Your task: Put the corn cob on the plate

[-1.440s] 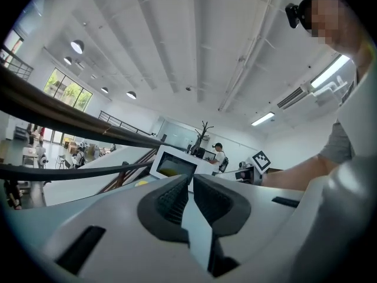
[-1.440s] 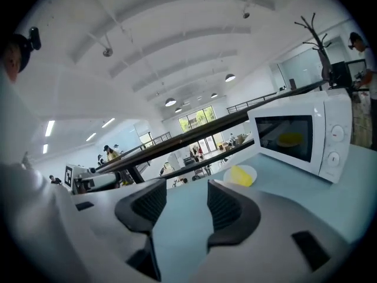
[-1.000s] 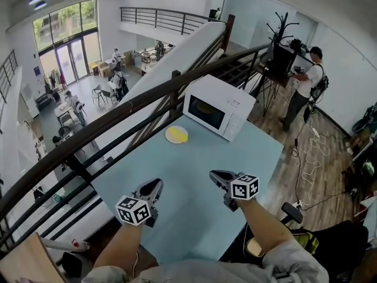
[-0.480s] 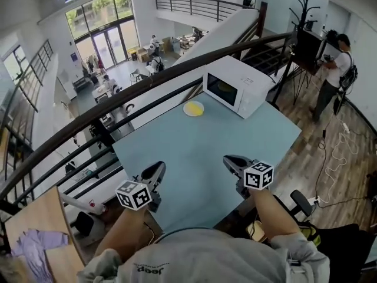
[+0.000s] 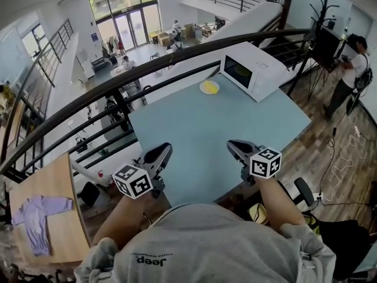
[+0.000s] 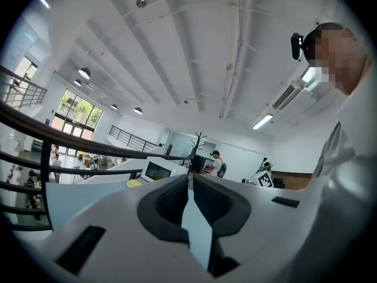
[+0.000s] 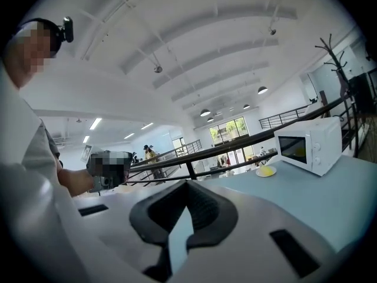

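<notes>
A white microwave (image 5: 253, 69) stands at the far right of the light blue table (image 5: 224, 128), its door closed. Something yellow shows through its window (image 5: 241, 71); whether it is the corn cob I cannot tell. A small yellow plate (image 5: 210, 87) lies left of the microwave. My left gripper (image 5: 161, 152) and right gripper (image 5: 234, 146) hover side by side at the table's near edge, both shut and empty, far from the plate. The left gripper view shows shut jaws (image 6: 189, 178), the plate (image 6: 134, 183) and the microwave (image 6: 158, 171). The right gripper view shows the same: jaws (image 7: 187, 184), plate (image 7: 266, 171), microwave (image 7: 309, 145).
A black railing (image 5: 177, 58) runs along the table's far and left sides, with a drop to a lower floor beyond. A person (image 5: 353, 75) stands at the right near a coat rack (image 5: 324, 10). A wooden table with a purple garment (image 5: 41, 217) is at the left.
Both grippers have drawn back from over the table to its near edge, still shut. The plate and microwave now lie farther off and more to the right in the head view.
</notes>
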Tool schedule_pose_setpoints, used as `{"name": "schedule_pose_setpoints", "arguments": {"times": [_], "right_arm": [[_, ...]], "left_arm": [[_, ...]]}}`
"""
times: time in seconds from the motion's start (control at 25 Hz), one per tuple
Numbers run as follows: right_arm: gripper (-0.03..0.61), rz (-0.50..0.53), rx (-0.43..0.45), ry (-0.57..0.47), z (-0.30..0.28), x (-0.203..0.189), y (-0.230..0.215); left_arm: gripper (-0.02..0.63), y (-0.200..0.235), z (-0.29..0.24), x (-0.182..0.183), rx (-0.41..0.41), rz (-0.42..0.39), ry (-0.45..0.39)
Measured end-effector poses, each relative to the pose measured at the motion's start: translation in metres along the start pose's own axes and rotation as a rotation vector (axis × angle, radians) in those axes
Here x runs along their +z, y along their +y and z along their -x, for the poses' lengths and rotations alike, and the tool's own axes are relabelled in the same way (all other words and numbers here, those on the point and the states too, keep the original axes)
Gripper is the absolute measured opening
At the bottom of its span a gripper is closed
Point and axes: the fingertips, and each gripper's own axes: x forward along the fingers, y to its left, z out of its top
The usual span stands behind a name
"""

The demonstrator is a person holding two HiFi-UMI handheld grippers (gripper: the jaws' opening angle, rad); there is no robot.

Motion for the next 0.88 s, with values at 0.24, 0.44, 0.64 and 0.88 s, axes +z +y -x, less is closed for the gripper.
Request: {"name": "schedule_pose_setpoints", "arguments": {"times": [0.24, 0.44, 0.64, 0.88], "right_arm": [[0.017, 0.031, -0.043, -0.013, 0.011, 0.017, 0.041], [0.017, -0.026, -0.089, -0.051, 0.005, 0.008, 0.072], [0.017, -0.024, -0.104, -0.063, -0.023, 0.007, 0.105], [0.017, 0.039, -0.11, -0.038, -0.035, 0.015, 0.127]], "left_arm": [[0.044, -0.007, 0.031, 0.016, -0.089, -0.037, -0.02], [0.044, 0.013, 0.066, 0.021, -0.124, -0.04, -0.005], [0.044, 0.045, 0.102, 0.026, -0.125, -0.057, 0.007], [0.029, 0.065, 0.114, 0.031, -0.16, -0.027, -0.021]]}}
